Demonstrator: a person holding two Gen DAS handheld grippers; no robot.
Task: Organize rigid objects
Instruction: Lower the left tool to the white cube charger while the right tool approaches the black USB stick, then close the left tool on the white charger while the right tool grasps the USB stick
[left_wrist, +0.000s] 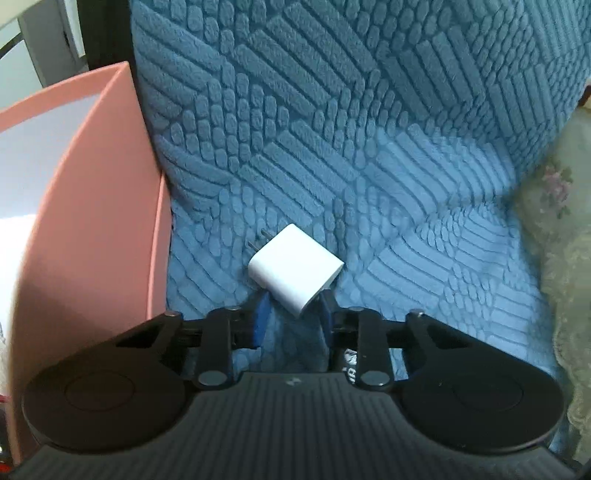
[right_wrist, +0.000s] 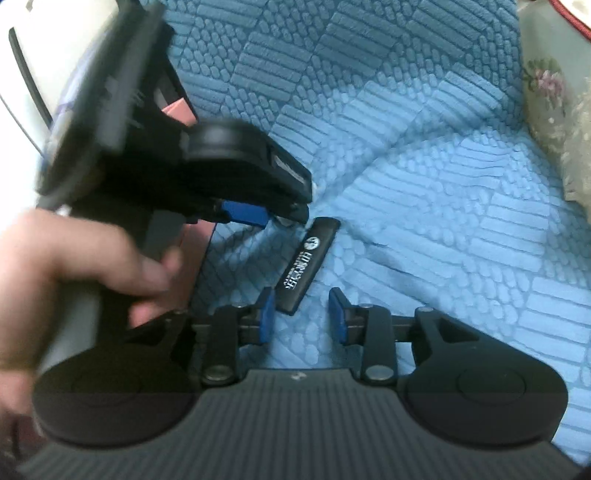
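Note:
In the left wrist view, a white plug adapter (left_wrist: 295, 271) with two metal prongs sits between my left gripper's (left_wrist: 294, 308) blue pads, which close on its near end just above the blue textured blanket (left_wrist: 369, 129). In the right wrist view, a black flat case with white lettering (right_wrist: 308, 264) lies on the blanket, just ahead of my right gripper (right_wrist: 303, 314), which is open and empty. The left gripper also shows in the right wrist view (right_wrist: 258, 216), held by a hand, blurred; the adapter is mostly hidden there.
A pink box (left_wrist: 92, 221) with a white inside stands at the left, against the blanket's edge. A floral lace cushion (left_wrist: 565, 258) lies at the right, and it also shows in the right wrist view (right_wrist: 554, 110).

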